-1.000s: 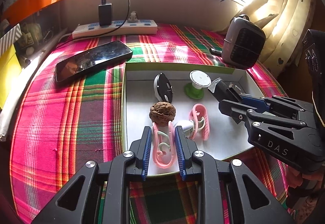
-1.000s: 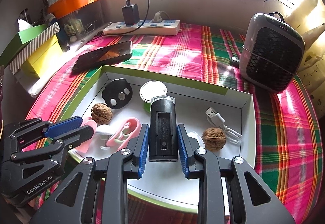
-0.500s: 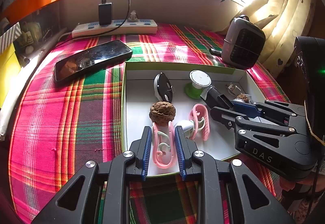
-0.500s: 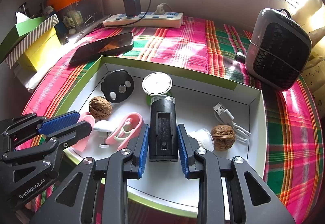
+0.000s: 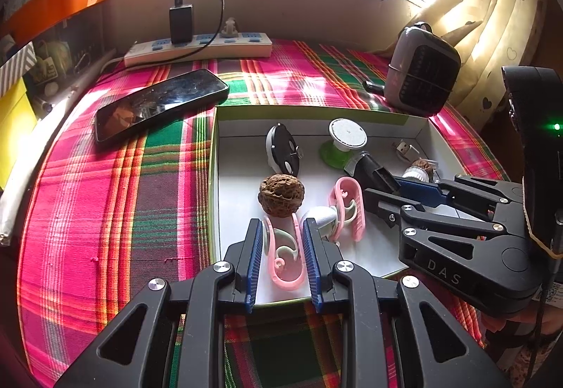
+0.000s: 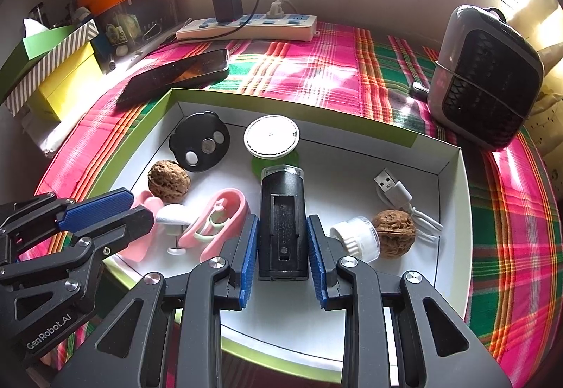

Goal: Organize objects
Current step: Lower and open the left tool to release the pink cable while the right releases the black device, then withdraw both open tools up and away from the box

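Note:
A white box with a green rim lies on the plaid cloth and holds several small items. At the box's near edge my left gripper is shut on a pink clip. A walnut sits just beyond its fingertips. My right gripper is shut on a black rectangular device above the middle of the box. The right wrist view shows the left gripper at the left, and the left wrist view shows the right gripper at the right.
Also in the box are a second pink clip, a black disc, a white disc on a green base, a USB cable, a white cap and another walnut. On the cloth are a phone, a power strip and a grey heater.
The right gripper with the black device has shifted slightly left and lower in the left wrist view. The left gripper and its pink clip have stayed still.

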`<action>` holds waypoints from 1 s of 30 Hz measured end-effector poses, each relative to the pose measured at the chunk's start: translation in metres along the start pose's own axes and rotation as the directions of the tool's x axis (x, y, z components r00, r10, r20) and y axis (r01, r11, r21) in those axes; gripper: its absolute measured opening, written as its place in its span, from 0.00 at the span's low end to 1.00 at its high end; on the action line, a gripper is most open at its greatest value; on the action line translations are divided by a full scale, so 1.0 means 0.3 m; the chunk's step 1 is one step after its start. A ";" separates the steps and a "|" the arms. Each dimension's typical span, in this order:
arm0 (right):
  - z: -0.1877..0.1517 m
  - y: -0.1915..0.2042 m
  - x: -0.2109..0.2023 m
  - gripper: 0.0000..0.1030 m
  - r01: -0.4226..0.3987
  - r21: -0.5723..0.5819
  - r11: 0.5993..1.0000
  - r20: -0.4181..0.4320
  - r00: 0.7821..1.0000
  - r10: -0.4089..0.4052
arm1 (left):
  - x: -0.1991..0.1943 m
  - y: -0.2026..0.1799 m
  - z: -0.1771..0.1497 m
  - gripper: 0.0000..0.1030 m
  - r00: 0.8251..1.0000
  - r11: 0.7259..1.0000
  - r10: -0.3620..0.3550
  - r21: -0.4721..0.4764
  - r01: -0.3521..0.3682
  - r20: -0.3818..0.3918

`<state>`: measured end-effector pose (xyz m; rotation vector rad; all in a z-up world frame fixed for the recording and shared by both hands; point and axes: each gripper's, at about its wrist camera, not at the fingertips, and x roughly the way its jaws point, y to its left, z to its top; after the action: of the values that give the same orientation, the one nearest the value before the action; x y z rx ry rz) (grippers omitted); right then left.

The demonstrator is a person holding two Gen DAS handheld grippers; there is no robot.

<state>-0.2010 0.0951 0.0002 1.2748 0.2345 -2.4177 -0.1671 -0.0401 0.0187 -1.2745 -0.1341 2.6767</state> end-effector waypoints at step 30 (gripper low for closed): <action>-0.054 0.009 -0.106 0.38 0.010 0.039 0.999 0.070 0.997 -0.013 | -0.076 -0.038 -0.033 0.28 0.996 0.996 0.085 0.032 -0.087 0.040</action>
<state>-0.1715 0.1062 0.0172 1.2049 0.1761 -2.4832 -0.1440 -0.0333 0.0317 -1.2468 -0.0393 2.7640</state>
